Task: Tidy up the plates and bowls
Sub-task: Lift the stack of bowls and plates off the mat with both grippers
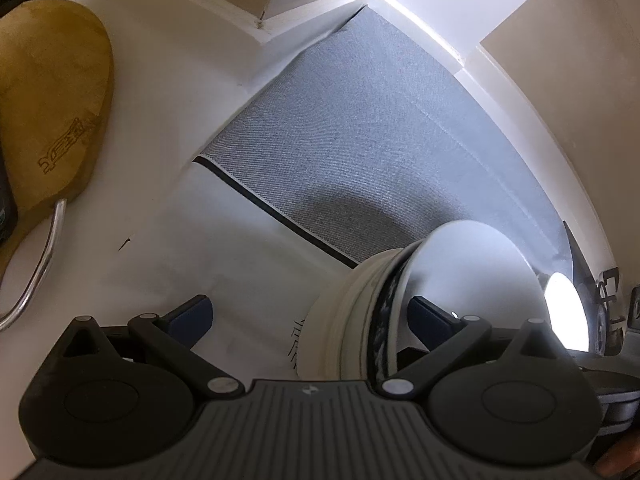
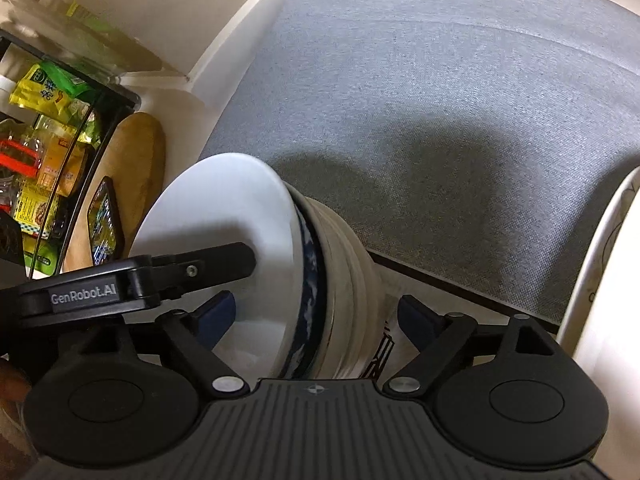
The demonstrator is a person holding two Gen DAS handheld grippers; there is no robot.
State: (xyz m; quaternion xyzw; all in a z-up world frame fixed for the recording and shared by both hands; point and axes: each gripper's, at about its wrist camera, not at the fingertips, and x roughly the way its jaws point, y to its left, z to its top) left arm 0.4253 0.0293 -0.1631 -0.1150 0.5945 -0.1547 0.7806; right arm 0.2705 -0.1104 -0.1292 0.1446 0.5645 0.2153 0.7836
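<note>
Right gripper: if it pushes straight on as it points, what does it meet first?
Probably the stacked bowls, already between the open right gripper fingers; behind them lies the grey mat.

White counter [image 1: 160, 128] – grey woven mat [image 1: 360, 140], cream walls [image 1: 560, 60].

Both views are lit moderately, and strong fisheye bending is seen at the edges, where straight lines are curved. In the left wrist view a blown-out white glare [image 1: 566, 312] is seen at the right, beside the stack of bowls [image 1: 400, 312], and a bright strip runs along the white ledge [image 1: 420, 24]. A soft, broad shadow is cast on the grey mat [image 2: 460, 148] in both views. The near rim of the stack is slightly blurred. The packets [image 2: 48, 92] at the left are rendered soft.
</note>
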